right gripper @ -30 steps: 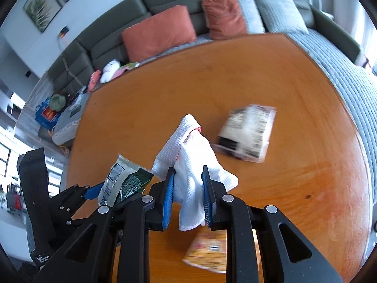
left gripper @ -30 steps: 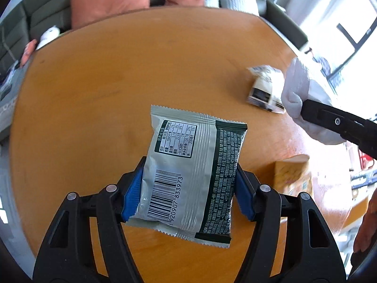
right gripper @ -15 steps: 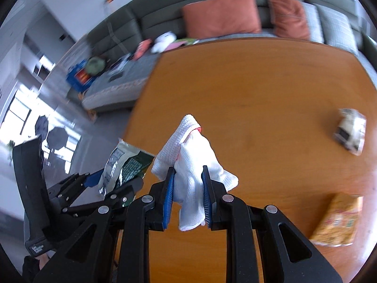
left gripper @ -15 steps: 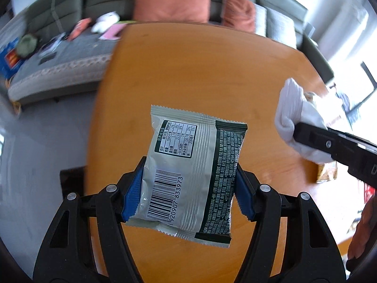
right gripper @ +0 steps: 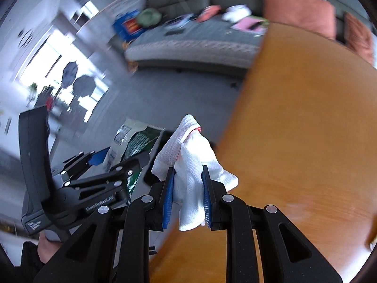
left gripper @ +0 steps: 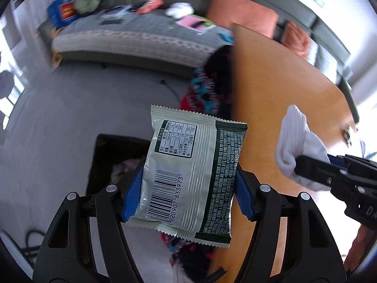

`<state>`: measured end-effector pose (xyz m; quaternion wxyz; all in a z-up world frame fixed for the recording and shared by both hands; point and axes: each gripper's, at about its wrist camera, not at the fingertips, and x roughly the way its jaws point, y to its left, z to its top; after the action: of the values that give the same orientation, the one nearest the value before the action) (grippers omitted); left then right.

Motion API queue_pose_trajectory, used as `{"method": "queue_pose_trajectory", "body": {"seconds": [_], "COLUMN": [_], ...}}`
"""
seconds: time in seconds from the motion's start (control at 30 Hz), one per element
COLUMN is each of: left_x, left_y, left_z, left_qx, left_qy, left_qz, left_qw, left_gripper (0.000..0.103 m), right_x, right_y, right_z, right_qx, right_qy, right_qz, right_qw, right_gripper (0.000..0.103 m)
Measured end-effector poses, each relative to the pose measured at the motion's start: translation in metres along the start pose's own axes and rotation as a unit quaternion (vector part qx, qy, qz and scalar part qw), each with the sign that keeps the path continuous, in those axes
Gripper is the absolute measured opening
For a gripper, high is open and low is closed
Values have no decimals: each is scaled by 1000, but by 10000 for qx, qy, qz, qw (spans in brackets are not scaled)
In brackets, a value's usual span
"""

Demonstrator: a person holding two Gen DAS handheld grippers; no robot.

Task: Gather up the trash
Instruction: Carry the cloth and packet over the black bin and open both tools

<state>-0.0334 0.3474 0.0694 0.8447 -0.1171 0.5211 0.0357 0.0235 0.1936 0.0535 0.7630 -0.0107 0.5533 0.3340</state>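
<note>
My left gripper (left gripper: 188,184) is shut on a silver and green snack wrapper (left gripper: 193,165), held past the left edge of the wooden table (left gripper: 282,94), above the floor. A black bin (left gripper: 110,155) sits on the floor just beneath it. My right gripper (right gripper: 187,184) is shut on a crumpled white paper towel (right gripper: 190,165) at the table's left edge. The towel also shows in the left wrist view (left gripper: 297,146), to the right of the wrapper. The wrapper shows in the right wrist view (right gripper: 132,141), in the left gripper (right gripper: 113,160).
A grey sofa (left gripper: 141,35) with orange cushions (left gripper: 240,16) stands beyond the table. A patterned red and black cloth (left gripper: 207,89) hangs by the table edge. Grey floor (left gripper: 59,118) lies to the left.
Both grippers have swung left, from over the table to its left edge and the floor. The black bin has come into view under the wrapper. Both keep their hold.
</note>
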Motion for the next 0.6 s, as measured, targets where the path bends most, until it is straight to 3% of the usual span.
{"method": "queue_pose_trajectory", "body": {"seconds": [0.23, 0.43, 0.47, 0.53, 0.6], "left_x": [-1, 8, 10, 19, 23], "left_y": [101, 162, 171, 187, 202], "left_z": [-29, -51, -53, -55, -55], "left_qx": [-784, -1333, -1395, -1509, -1707], "left_qy": [163, 380, 412, 583, 664], "left_qz": [389, 606, 642, 722, 875], "left_qw": [9960, 9885, 9873, 9842, 9792], "left_gripper": [65, 65, 65, 67, 97], "right_x": [61, 108, 112, 117, 121], "right_y": [70, 108, 112, 118, 128], "right_z": [18, 33, 34, 32, 40], "right_qx": [-425, -596, -592, -527, -555], "right_qy": [506, 896, 953, 948, 877], "right_qz": [286, 369, 446, 451, 374], "right_qw": [9974, 9935, 9927, 9931, 9939], "right_gripper": [24, 27, 32, 72, 74]}}
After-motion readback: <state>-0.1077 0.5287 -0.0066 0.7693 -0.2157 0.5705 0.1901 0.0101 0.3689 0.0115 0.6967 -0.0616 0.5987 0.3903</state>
